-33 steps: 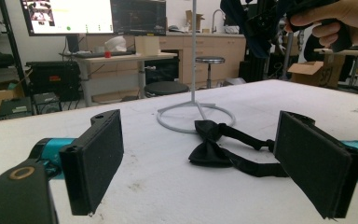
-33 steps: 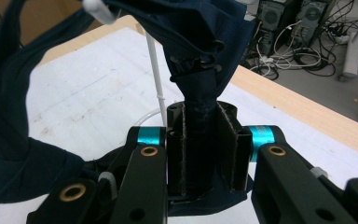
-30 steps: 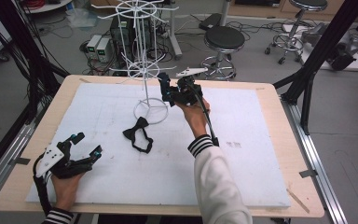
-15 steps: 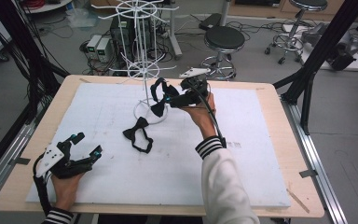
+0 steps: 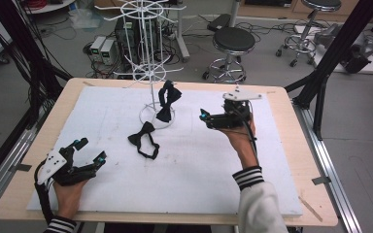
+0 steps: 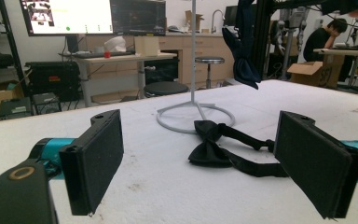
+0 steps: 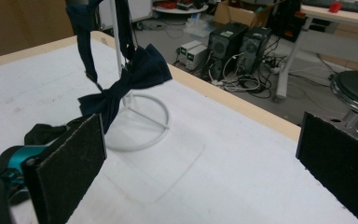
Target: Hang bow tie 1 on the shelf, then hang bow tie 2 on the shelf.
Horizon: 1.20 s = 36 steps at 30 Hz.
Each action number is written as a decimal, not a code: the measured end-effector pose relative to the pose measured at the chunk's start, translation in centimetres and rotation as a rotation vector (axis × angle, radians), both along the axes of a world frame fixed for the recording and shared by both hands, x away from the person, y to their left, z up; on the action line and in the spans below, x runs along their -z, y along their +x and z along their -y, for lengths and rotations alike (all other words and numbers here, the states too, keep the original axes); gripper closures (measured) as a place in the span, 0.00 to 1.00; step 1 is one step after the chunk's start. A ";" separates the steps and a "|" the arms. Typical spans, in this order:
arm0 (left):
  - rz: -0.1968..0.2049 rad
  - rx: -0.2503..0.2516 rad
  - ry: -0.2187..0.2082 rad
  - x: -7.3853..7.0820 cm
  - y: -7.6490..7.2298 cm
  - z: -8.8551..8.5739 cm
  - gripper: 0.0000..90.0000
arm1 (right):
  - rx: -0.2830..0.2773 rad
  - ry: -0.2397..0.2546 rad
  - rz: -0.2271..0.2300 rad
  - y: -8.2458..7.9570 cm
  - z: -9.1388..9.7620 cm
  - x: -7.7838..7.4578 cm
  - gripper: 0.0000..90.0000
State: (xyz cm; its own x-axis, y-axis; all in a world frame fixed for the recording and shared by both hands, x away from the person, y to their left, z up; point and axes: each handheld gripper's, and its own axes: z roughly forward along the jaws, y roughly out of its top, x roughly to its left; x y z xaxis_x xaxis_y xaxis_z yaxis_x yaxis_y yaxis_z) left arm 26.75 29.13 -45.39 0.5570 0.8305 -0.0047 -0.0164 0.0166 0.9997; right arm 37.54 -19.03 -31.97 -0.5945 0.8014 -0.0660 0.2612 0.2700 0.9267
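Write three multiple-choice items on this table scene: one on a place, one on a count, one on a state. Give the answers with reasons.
1. Where does the dark navy bow tie hang?
A. on the white wire display rack
B. on the round black stool
C. from the right gripper

2. How many bow ties are there?
A. one
B. two
C. three

3. How do the left gripper's jaws stand?
A. shut on a tie
B. shut on nothing
C. open

Answers: 1 A, its strap hangs from the rack. 2 B, one hangs and the black bow tie lies on the white foam table cover. 3 C, the pads stand wide apart.
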 end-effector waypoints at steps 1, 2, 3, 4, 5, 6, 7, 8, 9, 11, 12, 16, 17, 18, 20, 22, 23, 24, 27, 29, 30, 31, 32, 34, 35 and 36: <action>0.001 0.000 0.000 0.0 0.0 0.0 0.18 | 0.001 0.003 0.011 -0.5 0.6 0.1 0.01; 0.004 -0.002 0.002 0.0 0.0 0.0 0.18 | 0.009 0.008 0.018 -1.1 1.2 0.2 0.01; 0.009 0.000 0.003 0.0 0.0 0.0 0.18 | 0.011 0.020 0.027 -1.7 1.6 0.4 0.01; 0.010 0.001 0.004 0.0 -0.1 0.1 0.18 | 0.012 0.026 0.033 -2.2 2.1 0.7 0.01; 0.011 0.002 0.006 0.0 -0.1 0.1 0.18 | 0.015 0.028 0.036 -2.8 2.5 0.9 0.01; 0.009 0.002 0.005 0.0 -0.1 0.1 0.18 | 0.017 0.033 0.050 -3.4 2.9 1.2 0.01; 0.009 0.001 0.002 0.0 0.0 0.0 0.18 | 0.021 0.043 0.056 -4.0 3.3 1.5 0.01; 0.006 0.000 0.002 0.0 0.0 0.0 0.18 | 0.021 0.048 0.061 -4.5 3.7 1.8 0.01; 0.006 0.000 0.002 0.0 0.0 0.0 0.18 | 0.027 0.051 0.069 -5.0 4.1 2.2 0.01; 0.007 -0.001 0.003 0.0 0.0 0.0 0.18 | 0.037 0.048 0.068 -6.0 4.7 2.7 0.01; 0.009 0.001 0.003 0.0 0.0 0.0 0.18 | 0.041 0.064 0.098 -6.6 5.1 3.1 0.01; 0.008 0.001 0.003 0.0 0.0 0.0 0.18 | 0.068 0.074 0.128 -8.7 6.4 5.1 0.01; 0.007 -0.001 0.003 0.0 -0.1 0.0 0.18 | 0.076 0.079 0.135 -9.1 6.7 5.7 0.01; 0.006 -0.001 0.003 0.0 0.0 0.0 0.18 | 0.078 0.086 0.143 -9.5 7.1 6.4 0.01; 0.008 0.000 0.003 0.0 0.0 0.0 0.18 | 0.092 0.114 0.167 -10.2 7.7 7.4 0.01; 0.008 0.000 0.003 0.0 -0.1 0.0 0.18 | 0.102 0.138 0.192 -10.7 8.2 8.2 0.01; 0.009 0.000 0.003 0.0 0.0 0.0 0.18 | 0.115 0.130 0.167 -10.9 8.3 8.2 0.01; 0.007 -0.003 0.003 0.0 -0.1 0.0 0.18 | 0.120 0.118 0.166 -11.0 8.3 8.3 0.01; 0.006 -0.002 0.002 0.0 0.0 0.0 0.18 | 0.118 0.094 0.196 -11.3 8.0 8.1 0.01; 0.007 -0.002 0.004 0.0 -0.1 0.0 0.18 | 0.112 0.094 0.187 -11.3 7.9 8.2 0.01; 0.007 -0.003 0.002 0.0 0.0 0.0 0.18 | 0.113 0.086 0.183 -11.3 7.9 8.3 0.01; 0.006 -0.002 0.001 0.0 0.0 0.0 0.18 | 0.117 0.082 0.171 -11.2 7.9 8.4 0.01; 0.006 -0.001 0.002 0.0 0.0 0.0 0.18 | 0.117 0.075 0.157 -11.2 7.9 8.5 0.01; 0.006 -0.003 -0.004 0.0 0.0 0.0 0.18 | 0.117 0.092 0.180 -11.4 7.9 8.7 0.01; 0.006 -0.001 -0.006 0.0 0.0 0.0 0.18 | 0.122 0.124 0.209 -11.8 8.0 9.0 0.01; 0.003 -0.001 -0.005 0.0 0.0 -0.1 0.17 | 0.128 0.130 0.220 -11.9 8.2 9.2 0.01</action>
State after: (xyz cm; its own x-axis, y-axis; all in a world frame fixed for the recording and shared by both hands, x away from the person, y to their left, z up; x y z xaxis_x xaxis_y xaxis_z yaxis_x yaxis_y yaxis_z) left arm 26.75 29.19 -45.39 0.5558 0.8313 -0.0067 -0.0195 0.0211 0.9996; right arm 25.60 -27.19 -41.14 -0.4709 0.8791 -0.0742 0.0745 0.1234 0.9896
